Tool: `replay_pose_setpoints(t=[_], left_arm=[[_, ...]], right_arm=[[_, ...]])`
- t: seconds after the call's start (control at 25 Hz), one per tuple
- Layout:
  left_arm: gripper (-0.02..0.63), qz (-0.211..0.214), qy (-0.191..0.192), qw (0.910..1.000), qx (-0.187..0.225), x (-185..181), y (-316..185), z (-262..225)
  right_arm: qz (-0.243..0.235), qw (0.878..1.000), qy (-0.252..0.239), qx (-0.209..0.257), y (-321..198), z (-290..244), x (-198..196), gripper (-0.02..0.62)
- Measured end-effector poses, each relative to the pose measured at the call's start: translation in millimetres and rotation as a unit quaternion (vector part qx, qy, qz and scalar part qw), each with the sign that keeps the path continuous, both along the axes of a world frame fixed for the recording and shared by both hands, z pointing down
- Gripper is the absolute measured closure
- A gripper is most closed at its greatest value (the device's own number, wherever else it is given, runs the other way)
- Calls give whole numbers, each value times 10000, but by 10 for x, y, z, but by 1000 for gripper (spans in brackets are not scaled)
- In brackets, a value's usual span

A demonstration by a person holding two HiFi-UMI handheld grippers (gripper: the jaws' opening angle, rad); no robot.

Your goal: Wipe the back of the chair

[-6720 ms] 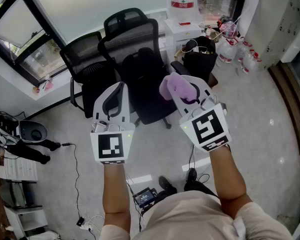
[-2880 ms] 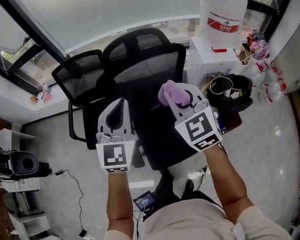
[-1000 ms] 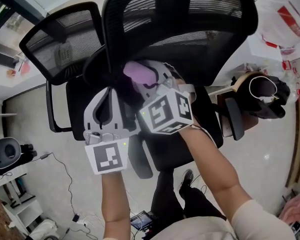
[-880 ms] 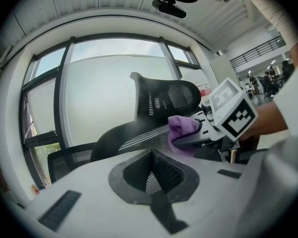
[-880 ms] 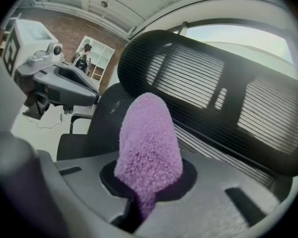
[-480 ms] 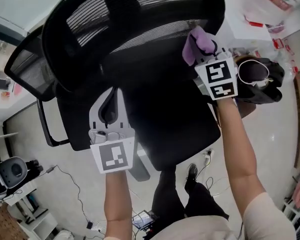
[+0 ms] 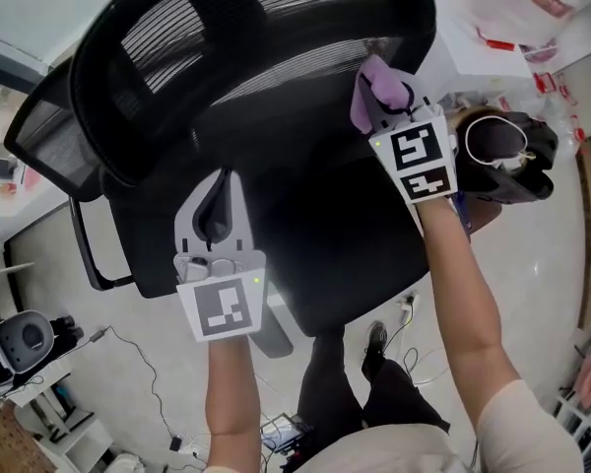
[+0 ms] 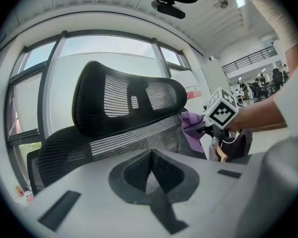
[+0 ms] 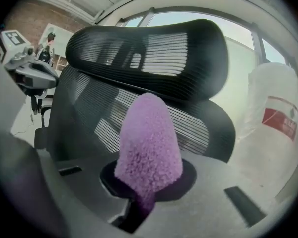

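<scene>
Office window; right tongs outstretched, purple cloth at chair back

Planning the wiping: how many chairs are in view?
2: the big chair in the middle, and a second chair behind it at the left, mostly covered. Others may be out of view.

Fuzzy cloth, matt mesh chair back

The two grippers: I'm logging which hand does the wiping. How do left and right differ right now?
The right gripper is shut on a purple cloth; the left gripper is shut with nothing between its jaws. The right gripper is up at the right edge of the backrest, with the cloth at the mesh; the left gripper sits lower and further left. Both point toward that backrest.
</scene>
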State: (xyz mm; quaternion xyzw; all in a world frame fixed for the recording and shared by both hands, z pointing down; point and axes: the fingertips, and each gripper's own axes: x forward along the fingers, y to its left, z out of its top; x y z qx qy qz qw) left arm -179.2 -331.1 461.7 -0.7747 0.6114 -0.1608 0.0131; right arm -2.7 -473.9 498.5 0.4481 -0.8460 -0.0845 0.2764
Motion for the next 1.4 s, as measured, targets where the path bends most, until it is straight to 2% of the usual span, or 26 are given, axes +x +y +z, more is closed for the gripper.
replay_pose_setpoints(t=[0.12, 0.28, 0.4, 0.52, 0.6, 0.68, 0.88, 1.04, 1.24, 1.4], left_arm=[[600, -174, 2, 9998, 8, -169, 92, 2], [600, -511, 24, 9987, 0, -533, 264, 2], [600, -853, 19, 9964, -22, -863, 452, 2], [600, -1164, -13, 9932, -39, -1151, 629, 16], [600, -1294, -24, 9916, -44, -1279, 698, 37], [600, -1328, -39, 9911, -37, -1325, 726, 49], [600, -1151, -82, 9933, -20, -1191, 659, 46], [600, -886, -13, 9961, -35, -928, 496, 55], [600, -377, 20, 9993, -33, -411, 178, 52], [600, 116, 41, 9999, -16, 151, -61, 65]], right_arm=[[-446, 9990, -94, 16, 219, -8, -512, 568], [-1127, 9934, -230, 22, 610, -20, -1386, 568], [-1694, 9852, -272, 53, 953, -65, -2046, 568], [-2351, 9716, -266, 93, 1331, -86, -2633, 568], [-2681, 9631, -198, 126, 1519, -70, -2890, 568], [-2802, 9597, -175, 139, 1592, -55, -2982, 568], [-2685, 9631, -135, 112, 1520, -12, -2855, 568], [-2270, 9739, -72, 53, 1261, 65, -2458, 568], [-1456, 9893, -7, -24, 773, 139, -1571, 566], [-396, 9989, -188, -153, 264, 215, -554, 566]])
